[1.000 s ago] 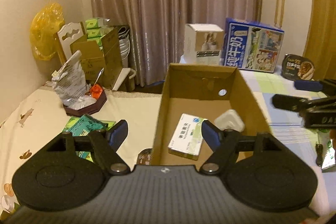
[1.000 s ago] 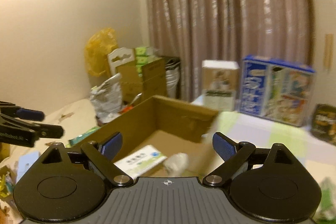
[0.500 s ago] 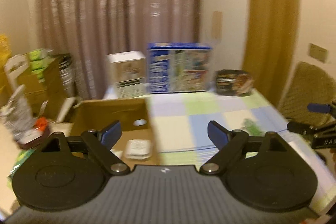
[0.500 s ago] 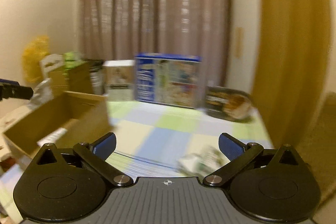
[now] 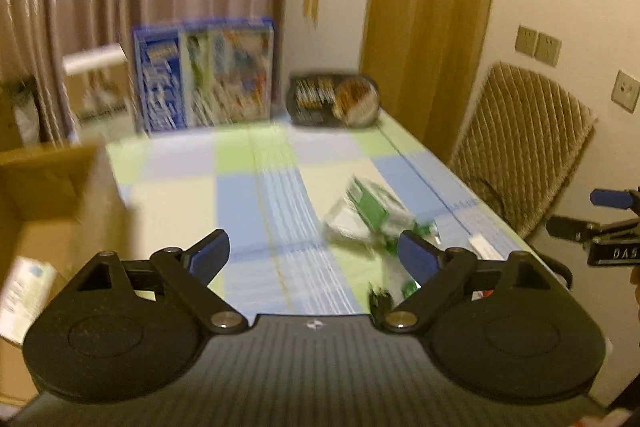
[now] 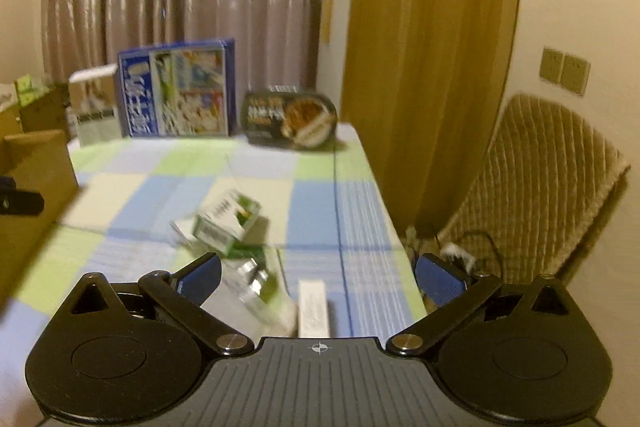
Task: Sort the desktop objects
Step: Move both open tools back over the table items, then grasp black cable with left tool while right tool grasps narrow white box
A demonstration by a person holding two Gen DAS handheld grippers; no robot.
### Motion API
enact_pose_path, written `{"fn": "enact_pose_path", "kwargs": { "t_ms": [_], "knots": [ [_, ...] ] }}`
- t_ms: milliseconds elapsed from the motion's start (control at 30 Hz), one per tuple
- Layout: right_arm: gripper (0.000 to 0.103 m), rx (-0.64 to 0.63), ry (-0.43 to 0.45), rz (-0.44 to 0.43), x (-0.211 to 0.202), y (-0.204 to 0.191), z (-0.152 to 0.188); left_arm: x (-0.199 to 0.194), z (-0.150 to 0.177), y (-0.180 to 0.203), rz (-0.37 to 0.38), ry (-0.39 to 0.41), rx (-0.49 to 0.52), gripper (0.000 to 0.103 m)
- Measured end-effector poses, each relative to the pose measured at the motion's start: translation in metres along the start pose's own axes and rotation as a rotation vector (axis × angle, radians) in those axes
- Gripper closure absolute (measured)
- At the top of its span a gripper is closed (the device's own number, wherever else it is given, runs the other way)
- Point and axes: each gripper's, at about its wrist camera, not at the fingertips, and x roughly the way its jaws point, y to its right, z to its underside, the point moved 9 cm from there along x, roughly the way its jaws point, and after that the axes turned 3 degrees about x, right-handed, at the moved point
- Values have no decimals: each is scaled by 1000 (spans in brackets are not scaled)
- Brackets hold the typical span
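while both gape: 2 claws (image 5: pixel 314 254) (image 6: pixel 318 274) | 1 cardboard box (image 5: pixel 52 195) | 1 chair (image 6: pixel 536 195)

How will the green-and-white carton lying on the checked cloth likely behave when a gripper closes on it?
The green-and-white carton looks like thin printed card, so it is probably light and may dent under a hard squeeze. It rests tilted on a crinkly clear packet, so a push may slide or tip it instead of moving it cleanly. Blur hides finer detail. The right gripper is open and empty.
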Motion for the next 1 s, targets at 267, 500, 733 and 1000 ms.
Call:
{"fn": "enact_pose_path", "kwargs": {
  "t_ms": [267, 500, 733, 1000],
  "knots": [
    [2, 60, -94, -27, 14, 21, 20, 36, 27, 22, 69, -84, 12, 15],
    [16, -19, -167, -78, 32, 5, 31, 55, 54, 47, 106, -159, 96, 15],
    [27, -50, -209, -62, 53, 9, 39, 68, 62, 39, 97, -199, 103, 25],
    [39, -46, -256, -76, 62, 8, 46, 87, 69, 35, 92, -229, 154, 41]
  ]
}}
